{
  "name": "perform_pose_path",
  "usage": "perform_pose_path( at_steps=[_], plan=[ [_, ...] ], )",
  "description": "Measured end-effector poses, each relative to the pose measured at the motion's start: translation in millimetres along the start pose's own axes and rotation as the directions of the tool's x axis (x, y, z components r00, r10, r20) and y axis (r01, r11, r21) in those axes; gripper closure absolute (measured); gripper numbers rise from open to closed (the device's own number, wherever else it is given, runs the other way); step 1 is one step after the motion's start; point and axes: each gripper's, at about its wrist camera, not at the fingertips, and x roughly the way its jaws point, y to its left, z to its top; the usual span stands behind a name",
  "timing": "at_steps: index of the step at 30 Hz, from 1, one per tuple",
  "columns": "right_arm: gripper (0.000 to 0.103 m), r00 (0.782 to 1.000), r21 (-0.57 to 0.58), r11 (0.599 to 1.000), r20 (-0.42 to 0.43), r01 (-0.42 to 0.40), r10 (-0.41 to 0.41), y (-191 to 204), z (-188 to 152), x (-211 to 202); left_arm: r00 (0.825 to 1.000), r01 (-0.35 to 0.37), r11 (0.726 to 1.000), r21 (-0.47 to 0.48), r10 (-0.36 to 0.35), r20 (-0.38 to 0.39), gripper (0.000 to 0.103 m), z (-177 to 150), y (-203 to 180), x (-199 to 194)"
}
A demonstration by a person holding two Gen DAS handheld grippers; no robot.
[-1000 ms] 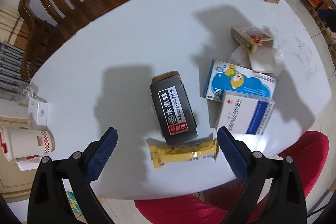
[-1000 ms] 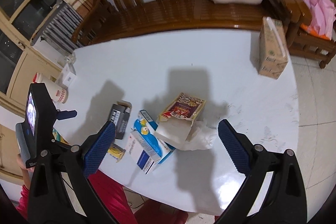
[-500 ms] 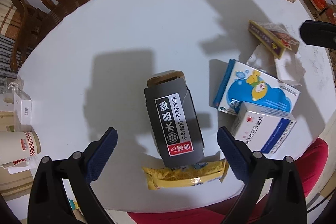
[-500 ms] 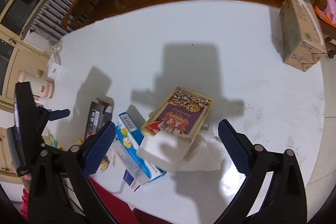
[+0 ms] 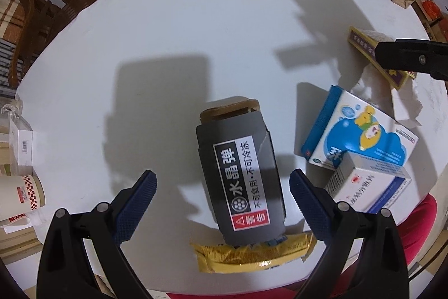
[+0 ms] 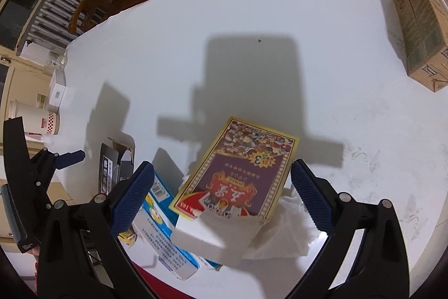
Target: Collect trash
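Nothing collected yet, all trash on the white table [image 5: 173, 27].

From left to right: left gripper [image 5: 222, 194] spread wide, straddling the grey box [image 5: 240, 175], yellow wrapper [image 5: 252, 254] just near of it; blue box [image 5: 361, 131] and white box [image 5: 369, 187] touching at right; right gripper [image 6: 222, 191] spread, empty, over the purple box [image 6: 240, 170] lying on tissue [image 6: 291, 231].

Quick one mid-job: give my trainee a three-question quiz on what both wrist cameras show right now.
1. True or false: the left hand-held gripper is shut on the grey box.
2. What lies under the grey box's near end?
A. yellow wrapper
B. tissue
C. paper cup
3. Fill in: the right hand-held gripper faces the ____ card box.

Key: 1 false; 2 A; 3 purple.
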Motion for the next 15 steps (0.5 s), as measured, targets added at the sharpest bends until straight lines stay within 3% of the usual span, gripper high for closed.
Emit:
perform_pose_path(
  at_steps=[7,11,13,15],
  plan=[
    [0.009,1.0,-0.014,1.0,-0.013,0.028,-0.028,1.6,3.1,8.8,1.0,-0.011,1.0,-0.009,0.011,0.005,0.01,7.4,4.0,8.9],
    [0.018,0.999,-0.024,0.999,-0.019,0.032,-0.032,5.7,3.3,12.7,1.0,-0.018,1.0,0.0,0.018,0.016,0.01,8.5,-0.2,11.6],
    [0.028,0.999,-0.024,0.999,-0.019,0.036,-0.037,6.1,2.7,13.5,1.0,-0.019,1.0,0.009,0.019,0.016,0.012,9.0,-2.0,12.8],
    [0.032,0.999,-0.027,0.999,-0.015,0.037,-0.038,6.2,2.1,13.2,1.0,-0.009,1.0,0.011,0.009,0.013,0.022,8.8,-4.1,14.4]
  ],
)
